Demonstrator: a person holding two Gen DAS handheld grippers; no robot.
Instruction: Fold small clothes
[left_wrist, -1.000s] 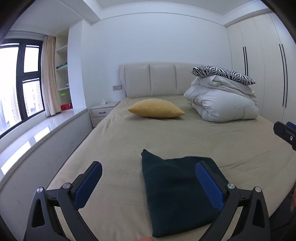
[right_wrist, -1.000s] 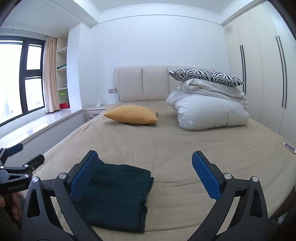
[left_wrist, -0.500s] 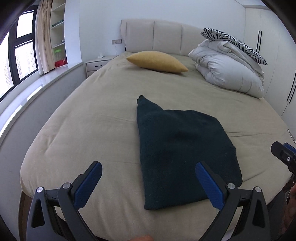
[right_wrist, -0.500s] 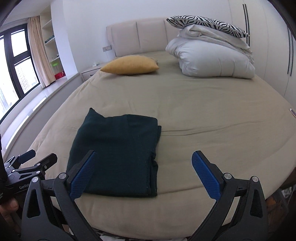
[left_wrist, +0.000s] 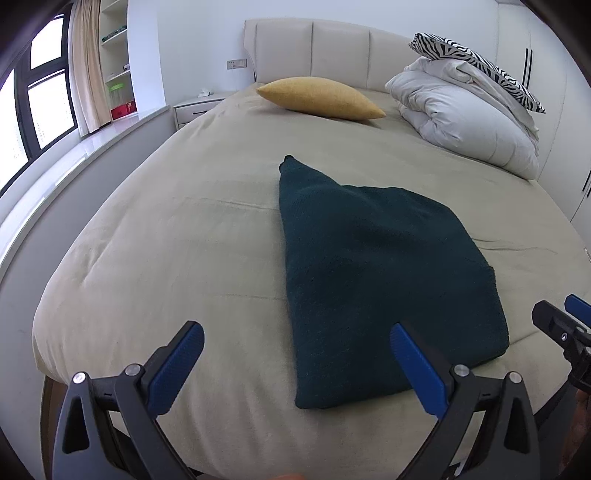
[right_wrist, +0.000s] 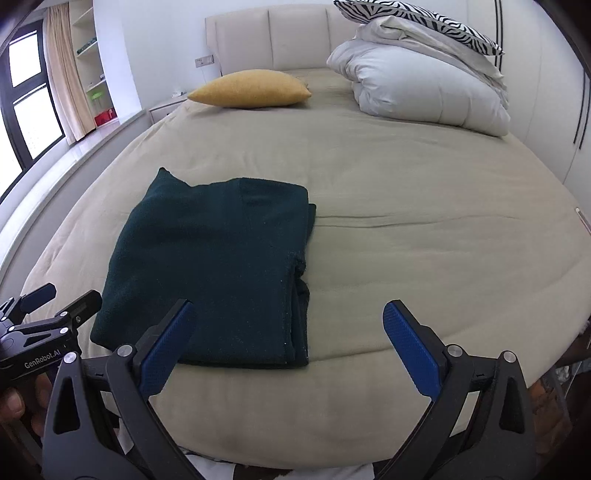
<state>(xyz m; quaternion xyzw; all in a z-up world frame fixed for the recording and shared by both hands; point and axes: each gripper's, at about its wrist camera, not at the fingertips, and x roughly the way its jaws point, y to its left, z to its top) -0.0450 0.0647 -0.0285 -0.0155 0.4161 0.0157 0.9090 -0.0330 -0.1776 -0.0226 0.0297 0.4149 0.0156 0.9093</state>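
A dark green folded garment (left_wrist: 376, 273) lies flat on the beige bed (left_wrist: 184, 236), near the foot edge; it also shows in the right wrist view (right_wrist: 210, 277). One corner sticks out at its far left. My left gripper (left_wrist: 295, 365) is open and empty, held above the bed's foot edge just short of the garment. My right gripper (right_wrist: 286, 347) is open and empty, above the garment's near right corner. The right gripper shows at the right edge of the left wrist view (left_wrist: 565, 325), and the left gripper at the lower left of the right wrist view (right_wrist: 48, 314).
A yellow pillow (left_wrist: 319, 98) lies near the headboard. A white folded duvet (left_wrist: 465, 122) with a zebra pillow (left_wrist: 476, 59) on top sits at the back right. A nightstand (left_wrist: 197, 107) and window ledge stand to the left, wardrobes to the right.
Both grippers have tilted down and risen, so the views now look down on the garment instead of across the room. The garment has not moved. Both stay open.
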